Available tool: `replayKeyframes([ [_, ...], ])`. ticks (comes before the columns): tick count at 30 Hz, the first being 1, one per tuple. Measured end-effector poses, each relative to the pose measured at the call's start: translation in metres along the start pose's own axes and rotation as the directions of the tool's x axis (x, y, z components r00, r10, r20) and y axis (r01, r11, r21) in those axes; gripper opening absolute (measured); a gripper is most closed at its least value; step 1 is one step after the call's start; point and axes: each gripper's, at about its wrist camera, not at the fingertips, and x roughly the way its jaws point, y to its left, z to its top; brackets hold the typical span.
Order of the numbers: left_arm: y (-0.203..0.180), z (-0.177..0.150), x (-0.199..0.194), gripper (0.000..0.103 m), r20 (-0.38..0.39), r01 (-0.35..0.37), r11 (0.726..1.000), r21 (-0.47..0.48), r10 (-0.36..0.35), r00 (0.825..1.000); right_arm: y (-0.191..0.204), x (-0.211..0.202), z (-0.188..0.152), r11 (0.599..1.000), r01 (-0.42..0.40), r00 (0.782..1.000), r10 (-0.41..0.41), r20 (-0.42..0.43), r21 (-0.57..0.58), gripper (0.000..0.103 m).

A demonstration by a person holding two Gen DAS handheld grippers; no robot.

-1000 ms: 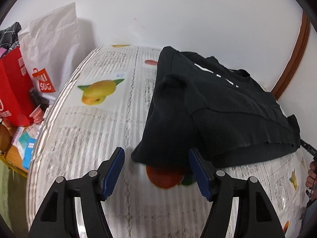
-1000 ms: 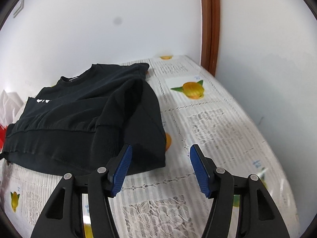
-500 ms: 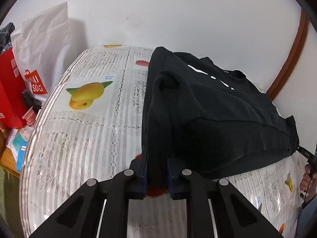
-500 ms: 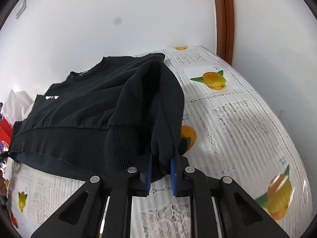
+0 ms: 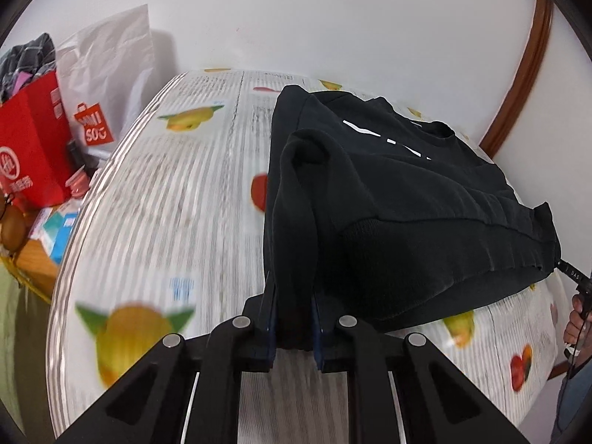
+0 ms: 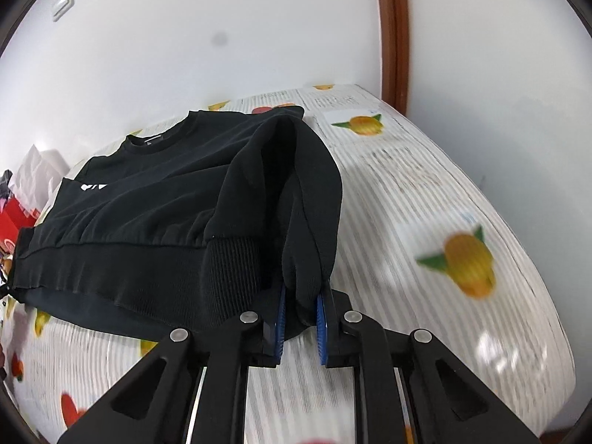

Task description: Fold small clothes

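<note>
Both grippers pinch the near corners of a black sweatshirt and hold them up above the table.

The left gripper (image 5: 295, 327) has its blue pads closed on a bunch of the black sweatshirt (image 5: 399, 199), and the right gripper (image 6: 300, 327) is closed the same way on the other near corner (image 6: 155, 222); the far part with the collar lies on the table with the fruit-print cloth (image 5: 166, 203). The right wrist view shows free cloth surface to the right of the garment, up to the white wall and a brown door frame (image 6: 392, 33). The left wrist view shows what the right one mostly does not show: beside the table's left edge stand a red bag (image 5: 31, 148) and a white paper bag (image 5: 107, 81), with small boxes (image 5: 59, 233) lower. A hand (image 5: 577, 318) appears at this view's right border.
</note>
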Motion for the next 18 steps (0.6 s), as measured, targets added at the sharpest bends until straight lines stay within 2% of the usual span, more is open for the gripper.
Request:
replayKeyframes([
  [8,-0.005,-0.031,-0.023,0.016,0.006,-0.012,1.0,0.021,0.012,1.0,-0.01,-0.033,-0.036,1.0,0.015,1.0,-0.015,0.012,0.002,0.014],
  [11,-0.008,-0.036,-0.029,0.021,0.008,-0.031,0.999,0.033,0.031,0.999,-0.012,-0.04,-0.04,0.999,0.05,0.999,-0.05,0.006,0.003,0.02],
  [14,-0.007,-0.038,-0.043,0.029,0.026,-0.004,1.0,0.03,0.003,1.0,-0.01,-0.059,-0.042,0.999,0.053,0.998,-0.053,0.045,0.006,0.022],
  [18,-0.01,-0.034,-0.06,0.037,0.079,0.042,0.999,0.032,-0.045,0.996,0.007,-0.08,-0.039,0.997,0.065,0.993,-0.06,0.098,-0.05,0.029],
])
